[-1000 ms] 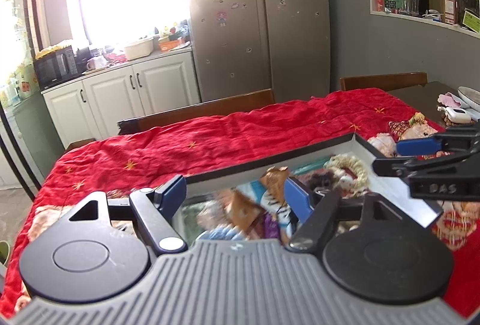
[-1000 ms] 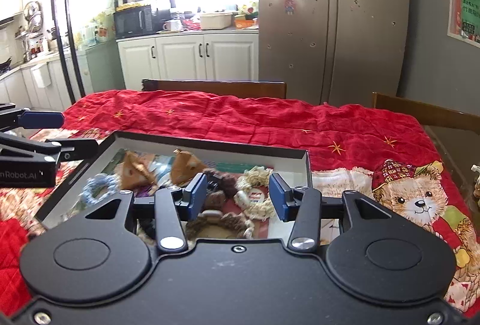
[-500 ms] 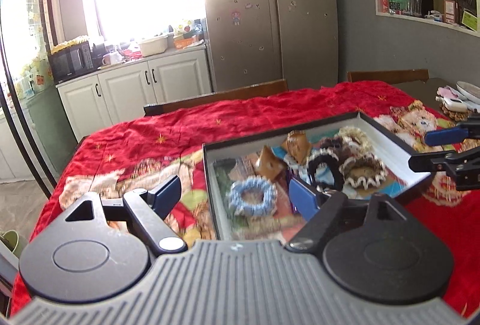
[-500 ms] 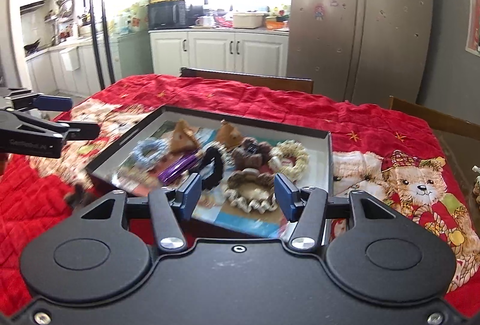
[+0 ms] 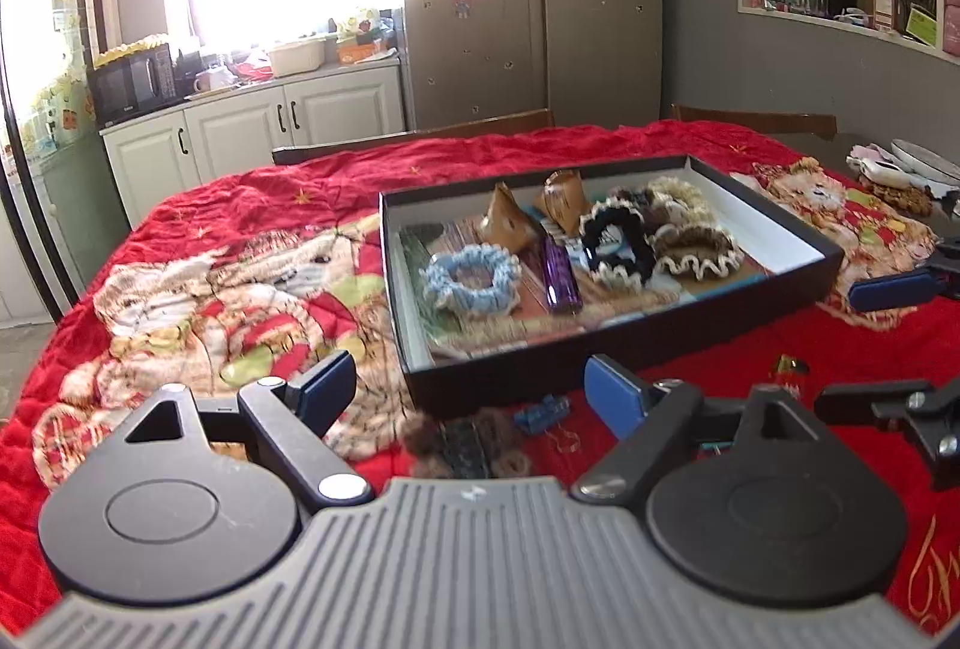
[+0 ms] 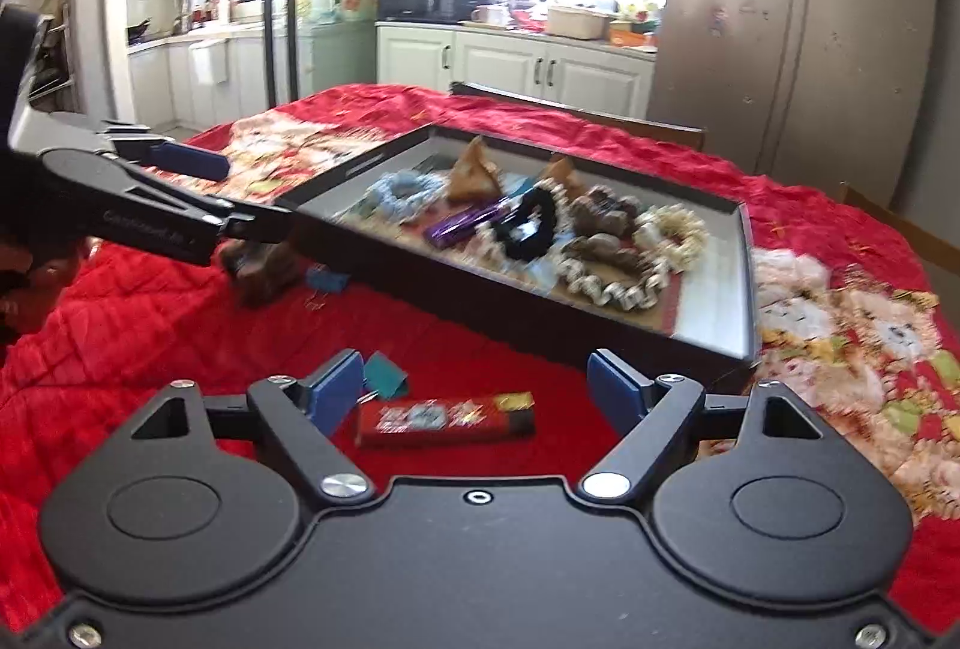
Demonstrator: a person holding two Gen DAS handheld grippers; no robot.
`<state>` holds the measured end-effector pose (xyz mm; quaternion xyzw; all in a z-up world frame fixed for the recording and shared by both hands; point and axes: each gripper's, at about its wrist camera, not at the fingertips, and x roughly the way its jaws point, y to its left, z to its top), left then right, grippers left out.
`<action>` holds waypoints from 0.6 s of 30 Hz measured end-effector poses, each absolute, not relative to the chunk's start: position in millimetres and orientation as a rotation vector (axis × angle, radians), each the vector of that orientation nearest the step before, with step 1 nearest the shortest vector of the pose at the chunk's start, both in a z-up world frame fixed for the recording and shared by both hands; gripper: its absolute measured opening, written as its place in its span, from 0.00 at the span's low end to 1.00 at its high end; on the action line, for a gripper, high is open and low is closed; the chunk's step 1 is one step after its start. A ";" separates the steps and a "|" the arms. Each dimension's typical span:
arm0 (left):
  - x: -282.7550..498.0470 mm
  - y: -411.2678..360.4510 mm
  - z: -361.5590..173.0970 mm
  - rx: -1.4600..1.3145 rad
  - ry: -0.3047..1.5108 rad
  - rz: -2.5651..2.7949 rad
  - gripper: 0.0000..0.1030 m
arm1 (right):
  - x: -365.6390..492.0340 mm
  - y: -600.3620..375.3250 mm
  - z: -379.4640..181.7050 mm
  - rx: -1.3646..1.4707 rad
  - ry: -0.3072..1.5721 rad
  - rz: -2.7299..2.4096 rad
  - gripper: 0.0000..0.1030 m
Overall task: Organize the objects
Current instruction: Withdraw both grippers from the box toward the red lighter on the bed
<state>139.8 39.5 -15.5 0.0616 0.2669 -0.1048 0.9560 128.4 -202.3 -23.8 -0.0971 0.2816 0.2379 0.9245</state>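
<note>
Left wrist view. The left gripper (image 5: 471,388) is hovering with its jaws spread wide and nothing between them. The black box (image 5: 600,370), a shallow rectangular cardboard tray with a pale inner wall, is sitting at 12 o'clock on the red quilt (image 5: 252,181). Inside it, a ribbed blue scrunchie (image 5: 471,277), a glossy purple tube (image 5: 561,272), a black scrunchie (image 5: 618,244), a frilled brown scrunchie (image 5: 696,246) and two tan folded pouches (image 5: 510,220) are lying close together. Judged from this, sorting is well under way but not finished: a fuzzy brown scrunchie (image 5: 465,445) is lying on the quilt just below the jaws at 6 o'clock, and a small blue binder clip (image 5: 543,412) is lying near the box front wall. The right gripper (image 5: 882,349) is showing at 3 o'clock.

Right wrist view. The right gripper (image 6: 477,391) is likewise standing wide open and empty. A flat red wrapped bar (image 6: 444,418), with printed foil and a yellow end, is lying on the quilt between its fingers, low at 6 o'clock. A teal binder clip (image 6: 384,376) is lying just beside the left fingertip. The box is lying at 12 to 1 o'clock. The left gripper (image 6: 234,196) is reaching in from 9 o'clock, above the fuzzy brown scrunchie. These loose items appear to be what is left to place.
</note>
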 end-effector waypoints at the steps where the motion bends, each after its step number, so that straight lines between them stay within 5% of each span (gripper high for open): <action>1: 139.0 39.8 -18.4 0.121 0.543 -0.218 0.87 | 126.9 -202.1 -26.3 -0.191 0.579 0.499 0.79; 18: 144.9 43.6 -52.0 0.090 0.580 -0.220 0.87 | 133.1 -197.1 -57.4 -0.229 0.600 0.525 0.80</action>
